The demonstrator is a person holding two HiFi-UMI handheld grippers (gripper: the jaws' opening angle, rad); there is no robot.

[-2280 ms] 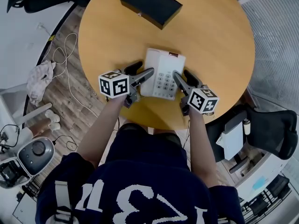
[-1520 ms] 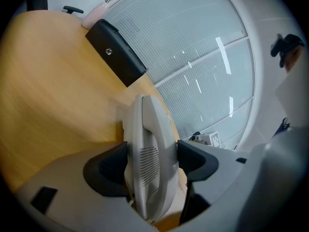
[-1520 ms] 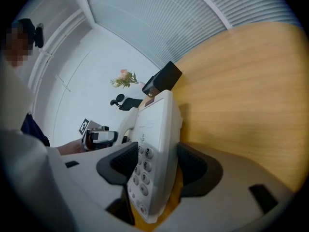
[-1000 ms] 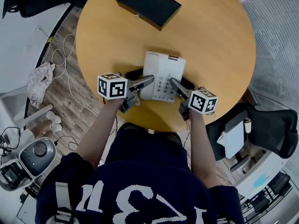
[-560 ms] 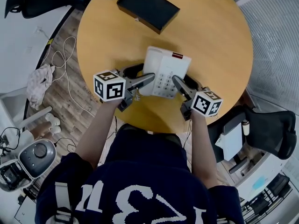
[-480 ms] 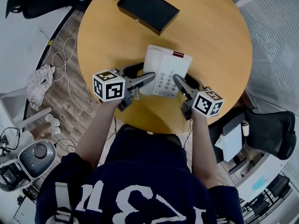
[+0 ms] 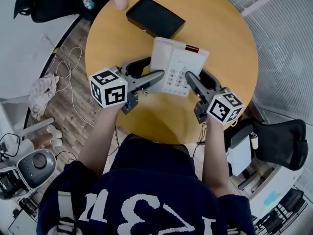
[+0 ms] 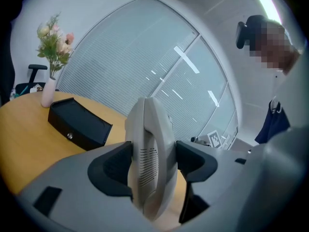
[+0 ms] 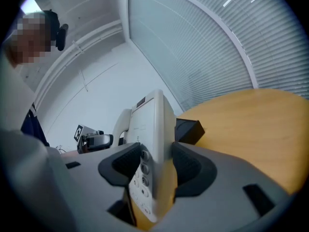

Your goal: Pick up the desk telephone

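The white desk telephone (image 7: 176,65) hangs above the round wooden table (image 7: 225,33), held from both sides. My left gripper (image 7: 150,71) is shut on its handset side; in the left gripper view both pads press on the handset's edge (image 8: 149,149). My right gripper (image 7: 198,77) is shut on the keypad side, and in the right gripper view the phone's body (image 9: 155,129) stands edge-on between the pads with the number keys facing left. The far end of the phone carries a small dark red label.
A black box (image 7: 155,17) lies on the table beyond the phone, also in the left gripper view (image 8: 79,122). A pink vase of flowers (image 7: 119,0) stands at the far left rim. A black office chair (image 7: 279,141) is at the right, and cables (image 7: 68,62) lie on the floor at the left.
Both grippers have risen together with the telephone between them. It has left the tabletop, looks larger in the head view and now sits closer to the black box.
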